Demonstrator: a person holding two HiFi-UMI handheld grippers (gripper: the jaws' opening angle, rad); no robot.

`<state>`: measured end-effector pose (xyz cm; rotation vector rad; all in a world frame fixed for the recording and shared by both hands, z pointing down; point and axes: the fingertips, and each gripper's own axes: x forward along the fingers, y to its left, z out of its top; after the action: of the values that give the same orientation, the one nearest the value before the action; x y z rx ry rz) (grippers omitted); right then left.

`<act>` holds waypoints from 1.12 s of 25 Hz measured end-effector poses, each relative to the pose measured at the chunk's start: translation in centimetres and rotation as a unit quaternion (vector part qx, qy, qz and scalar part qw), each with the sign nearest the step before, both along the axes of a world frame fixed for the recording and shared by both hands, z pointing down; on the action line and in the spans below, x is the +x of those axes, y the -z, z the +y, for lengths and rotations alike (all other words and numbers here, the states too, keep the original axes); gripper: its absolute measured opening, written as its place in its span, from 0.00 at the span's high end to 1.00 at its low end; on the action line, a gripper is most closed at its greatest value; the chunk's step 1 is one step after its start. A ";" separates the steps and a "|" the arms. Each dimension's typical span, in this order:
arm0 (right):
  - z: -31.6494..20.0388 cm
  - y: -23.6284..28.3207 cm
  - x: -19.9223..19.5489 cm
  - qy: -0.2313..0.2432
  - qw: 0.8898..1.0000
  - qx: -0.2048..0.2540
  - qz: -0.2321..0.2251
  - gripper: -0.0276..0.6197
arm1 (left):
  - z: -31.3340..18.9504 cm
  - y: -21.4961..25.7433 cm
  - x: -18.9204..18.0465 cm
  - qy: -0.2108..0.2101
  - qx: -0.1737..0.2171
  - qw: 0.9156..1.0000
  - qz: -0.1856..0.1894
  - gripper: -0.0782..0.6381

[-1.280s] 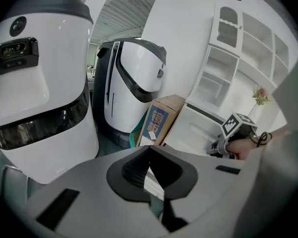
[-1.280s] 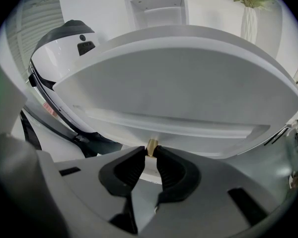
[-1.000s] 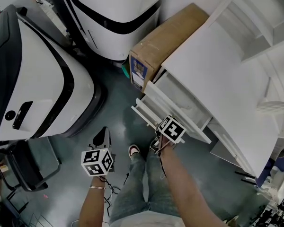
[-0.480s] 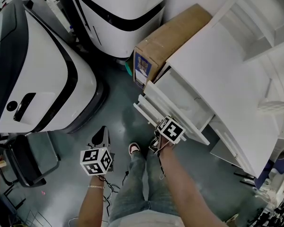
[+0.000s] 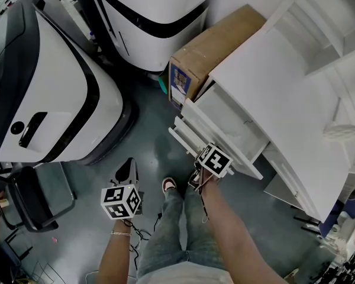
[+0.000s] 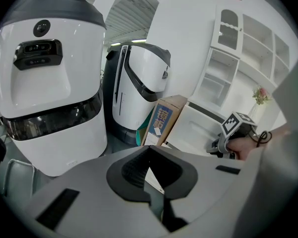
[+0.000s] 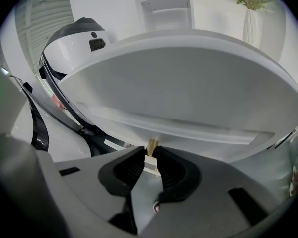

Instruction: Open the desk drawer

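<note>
The drawer point(image 5: 225, 118) is pulled out, its handle point(image 7: 152, 145) pinched by the right gripper point(image 7: 149, 153); the left gripper point(image 6: 149, 150) is pressed together at its eight o'clock.

White desk drawer point(image 5: 231, 120), brown cardboard box point(image 5: 216, 40) with blue label point(image 5: 178, 81), white-and-black machines point(image 5: 53, 93), grey floor point(image 5: 148, 141).

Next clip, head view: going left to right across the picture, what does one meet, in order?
white-and-black machine → left gripper → person's shoe → right gripper, jaws just eased a little wider, pads against the drawer knob → white desk
</note>
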<state>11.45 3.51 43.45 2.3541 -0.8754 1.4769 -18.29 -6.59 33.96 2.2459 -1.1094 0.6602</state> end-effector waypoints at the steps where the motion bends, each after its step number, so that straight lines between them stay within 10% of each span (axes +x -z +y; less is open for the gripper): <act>1: 0.0 0.0 0.0 0.002 1.000 0.001 0.000 0.82 | 0.1 0.0 0.0 0.000 0.000 1.000 0.000 0.87; 19: 2.5 3.5 -1.1 0.090 0.995 0.025 -0.021 0.73 | 2.0 3.7 3.4 -0.017 0.020 0.999 0.017 0.87; 28: 5.3 17.0 1.7 0.093 0.977 0.187 -0.037 0.84 | 1.5 10.9 10.3 -0.076 0.075 0.993 0.054 0.87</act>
<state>13.12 8.86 26.41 2.3918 -1.4632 1.4338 -8.04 -5.12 23.02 2.4810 -0.9710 0.5218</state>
